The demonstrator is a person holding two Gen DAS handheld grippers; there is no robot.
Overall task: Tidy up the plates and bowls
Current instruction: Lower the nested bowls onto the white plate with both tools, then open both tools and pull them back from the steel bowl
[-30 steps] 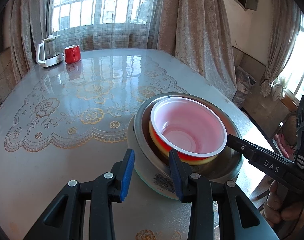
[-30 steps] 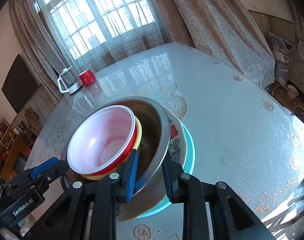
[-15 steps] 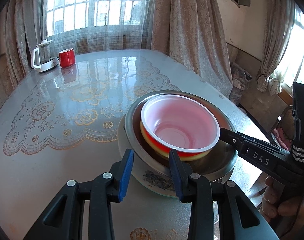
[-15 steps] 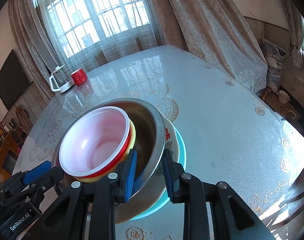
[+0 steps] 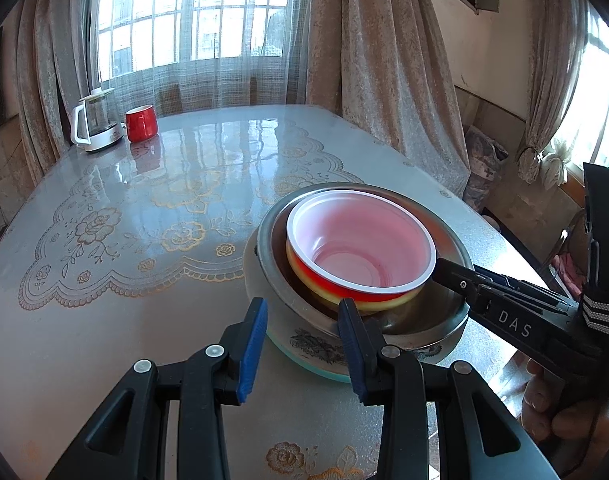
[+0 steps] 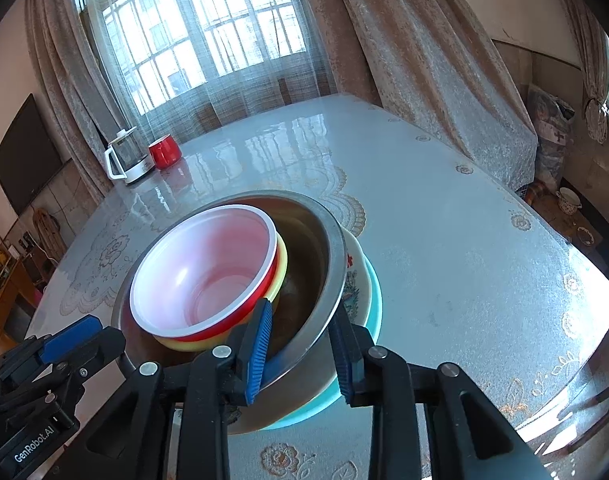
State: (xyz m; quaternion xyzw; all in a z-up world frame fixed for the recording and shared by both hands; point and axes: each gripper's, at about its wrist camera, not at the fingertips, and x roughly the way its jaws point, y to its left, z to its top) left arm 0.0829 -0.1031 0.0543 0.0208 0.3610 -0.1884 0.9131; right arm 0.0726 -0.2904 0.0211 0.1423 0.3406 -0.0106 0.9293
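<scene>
Stack near the tabletop [image 5: 152, 280] edge: plastic bowls [image 5: 360, 248] nested in a steel bowl [image 6: 328, 280] on plates [image 6: 370, 300]. Right hand-held gripper [image 6: 302, 354], partly open, straddles the steel rim; left hand-held gripper [image 5: 302, 346] open, empty. A loose grip could let the stack tip or slide.

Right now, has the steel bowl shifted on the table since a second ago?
No. The steel bowl sits against the same lace scallop as before.

The table [image 5: 144, 312], covered by a glossy floral cloth, is carrying a kettle [image 5: 94, 126] and a red mug [image 5: 141, 123] side by side at its far edge. A teal plate [image 6: 374, 300] is sitting on its near part, supporting stacked dishes.
</scene>
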